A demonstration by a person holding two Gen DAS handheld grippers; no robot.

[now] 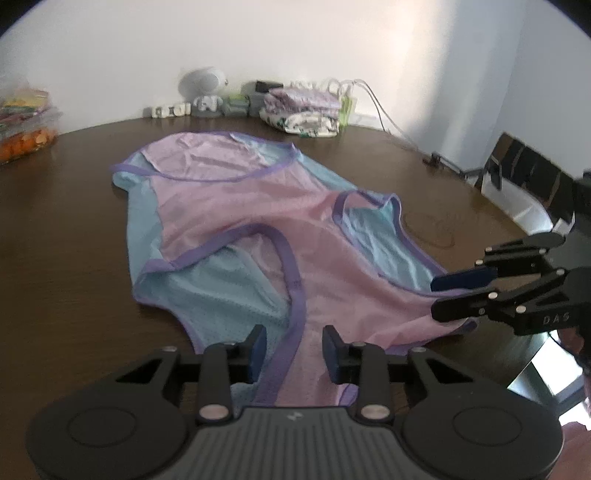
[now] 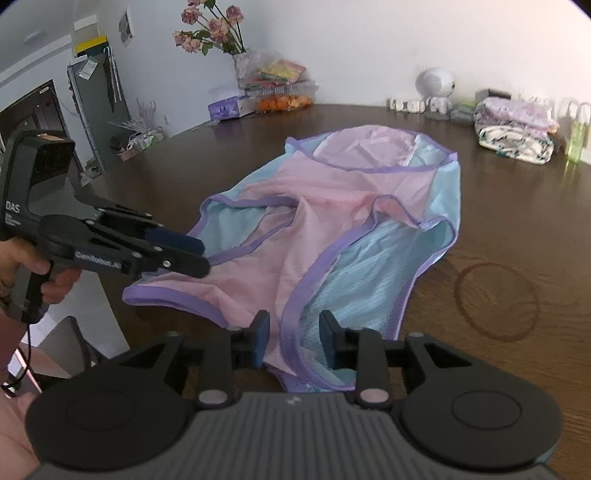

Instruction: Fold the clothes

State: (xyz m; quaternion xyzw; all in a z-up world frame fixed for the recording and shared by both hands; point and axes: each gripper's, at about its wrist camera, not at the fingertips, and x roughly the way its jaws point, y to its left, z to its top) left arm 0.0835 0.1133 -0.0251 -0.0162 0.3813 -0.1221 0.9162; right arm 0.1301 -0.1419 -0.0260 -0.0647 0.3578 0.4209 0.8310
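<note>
A pink and light-blue mesh tank top [image 1: 258,206] [image 2: 332,206] with purple trim lies spread on the dark wooden table [image 1: 74,240] [image 2: 517,221], shoulder straps toward me. My left gripper [image 1: 294,349] sits low over the near pink strap, its jaws a little apart with the purple trim in the gap, pads not pressing. In the right wrist view the left gripper [image 2: 195,254] hovers at that strap's outer edge, held by a hand [image 2: 55,280]. My right gripper [image 2: 293,338] [image 1: 450,291] stands likewise over the other strap, slightly apart, gripping nothing.
A stack of folded clothes [image 1: 303,114] [image 2: 517,129] sits at the table's far edge beside a white round device [image 1: 203,83] [image 2: 434,83] and cables [image 1: 369,103]. Snack bags [image 1: 22,122] [image 2: 280,85] and a vase of flowers [image 2: 214,26] stand at the far left. A chair [image 1: 528,173] is at right.
</note>
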